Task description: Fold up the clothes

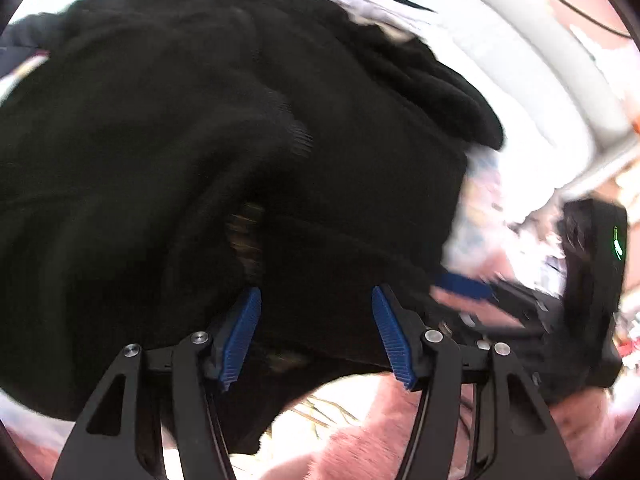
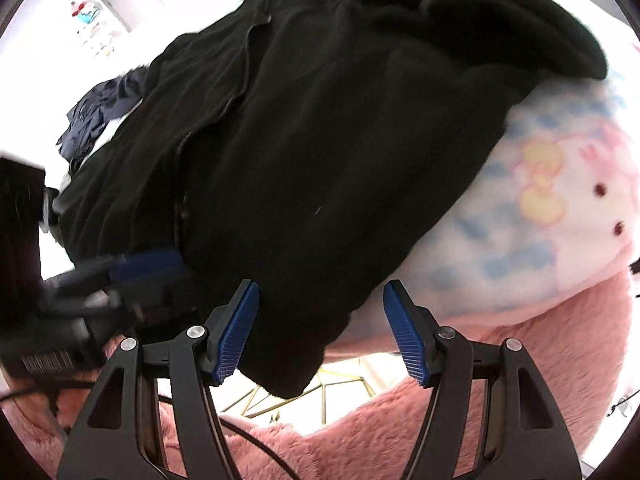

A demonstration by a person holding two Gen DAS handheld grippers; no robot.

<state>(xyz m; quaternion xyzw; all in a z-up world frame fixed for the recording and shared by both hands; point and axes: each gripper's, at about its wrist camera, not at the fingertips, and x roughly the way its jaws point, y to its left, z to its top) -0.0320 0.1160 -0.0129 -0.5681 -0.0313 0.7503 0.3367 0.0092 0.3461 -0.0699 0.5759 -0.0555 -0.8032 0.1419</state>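
A large black fleece garment [image 1: 200, 140] lies spread over a bed and fills most of both views [image 2: 320, 140]. My left gripper [image 1: 316, 300] is open, its blue pads on either side of the garment's near hem, which hangs between them. My right gripper [image 2: 320, 292] is open too, its left pad at the garment's lower corner, its right pad over the bedding. The left gripper also shows blurred in the right wrist view [image 2: 132, 276], at the garment's left edge. The right gripper shows blurred in the left wrist view [image 1: 464, 284].
The garment lies on a white blanket with pink and blue cartoon print [image 2: 540, 200] and a pink fluffy cover [image 2: 520, 380]. A dark blue garment [image 2: 100, 116] lies crumpled at the far left. A gold wire frame [image 2: 320, 396] shows below the bed edge. A grey headboard [image 1: 540, 60] curves at right.
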